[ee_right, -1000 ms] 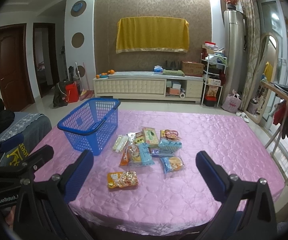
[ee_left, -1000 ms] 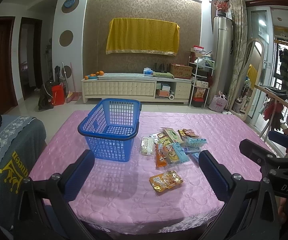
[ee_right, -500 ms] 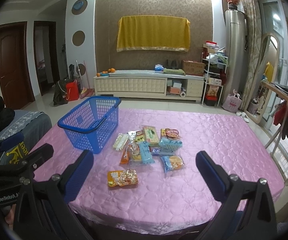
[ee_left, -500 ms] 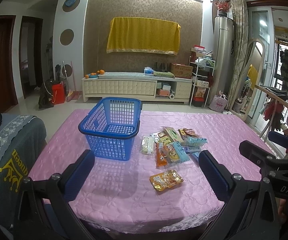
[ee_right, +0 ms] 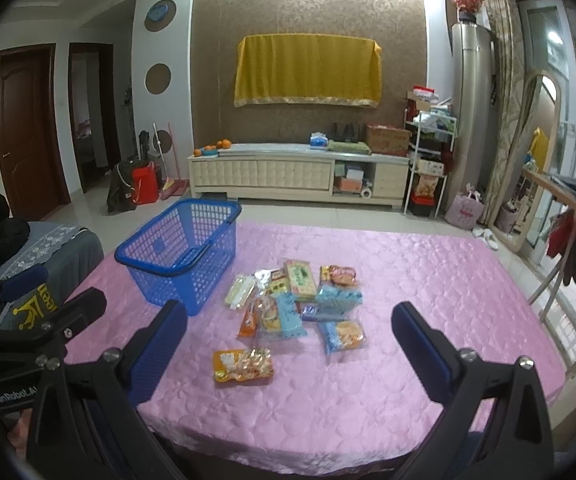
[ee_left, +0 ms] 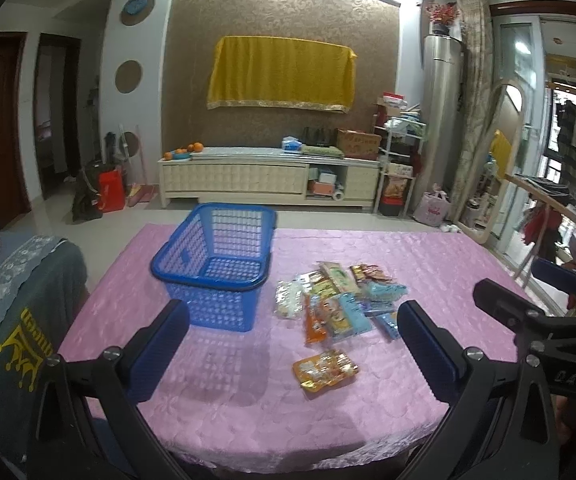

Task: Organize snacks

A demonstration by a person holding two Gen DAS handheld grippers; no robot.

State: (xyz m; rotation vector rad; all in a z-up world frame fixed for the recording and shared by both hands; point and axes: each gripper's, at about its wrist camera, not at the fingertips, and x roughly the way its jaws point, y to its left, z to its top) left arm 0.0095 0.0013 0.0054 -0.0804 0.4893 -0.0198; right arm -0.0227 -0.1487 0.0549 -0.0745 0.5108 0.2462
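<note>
From the left wrist camera, the near edge of the table (ee_left: 427, 272) is being cut off behind the black frame of the left gripper (ee_left: 292, 322), and the printing on the snack packets is staying too blurred to read. The gripper's right blue pad is overlapping the near end of one pale blue packet in the snack pile (ee_left: 337, 298), so that packet's shape is hard to make out. The pile is lying near the middle of the pink cloth, with a blue basket (ee_left: 218, 270) sitting just beside it toward the table's left edge, upright and with nothing visible inside. A lone orange packet (ee_left: 325, 369) is lying apart from the pile, closer to the near edge. The jaws are standing wide apart, gripping nothing and touching nothing. The right gripper (ee_left: 535, 320) is showing only partly at the right border, its fingertips out of sight.

From the right wrist camera, the right gripper (ee_right: 289, 316) is hovering above the near edge with its jaws spread wide and nothing between them. The basket (ee_right: 176, 248) is sitting toward the far left corner, the pile (ee_right: 295, 300) just beside it near the centre, and the orange packet (ee_right: 243, 365) nearer the near edge. The left gripper (ee_right: 40, 320) is intruding at the left border, half hidden.
</note>
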